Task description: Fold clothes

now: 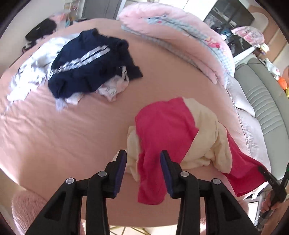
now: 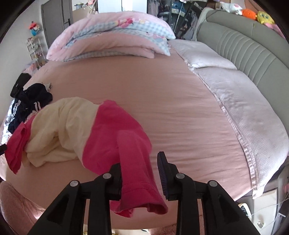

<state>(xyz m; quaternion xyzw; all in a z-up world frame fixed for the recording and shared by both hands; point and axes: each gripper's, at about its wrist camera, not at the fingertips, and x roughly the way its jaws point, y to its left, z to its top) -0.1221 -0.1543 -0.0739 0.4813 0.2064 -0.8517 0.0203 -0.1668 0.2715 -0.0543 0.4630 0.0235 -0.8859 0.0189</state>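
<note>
Both grippers are standing with jaws apart, the left gripper [image 1: 143, 159] and the right gripper [image 2: 140, 163] each with a hem of the pink garment [image 1: 166, 124] hanging loose between its fingers. That garment is lying draped over a cream one [image 2: 61, 126] on the pink bed [image 2: 162, 101]. Farther back, a navy striped jacket [image 1: 90, 63] is sitting on other crumpled clothes.

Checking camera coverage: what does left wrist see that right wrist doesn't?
Only the left wrist view: the white clothes under the whole navy jacket, the right tongs at the frame edge, and a hand holding them.

Only the right wrist view: the full grey headboard, the white blanket, plush toys.

Both: the pink garment over the cream garment, the navy jacket, the folded quilt, the pink sheet. Each view's own tongs stand open around a hanging end of the pink garment; the left tongs show only in their own view.
</note>
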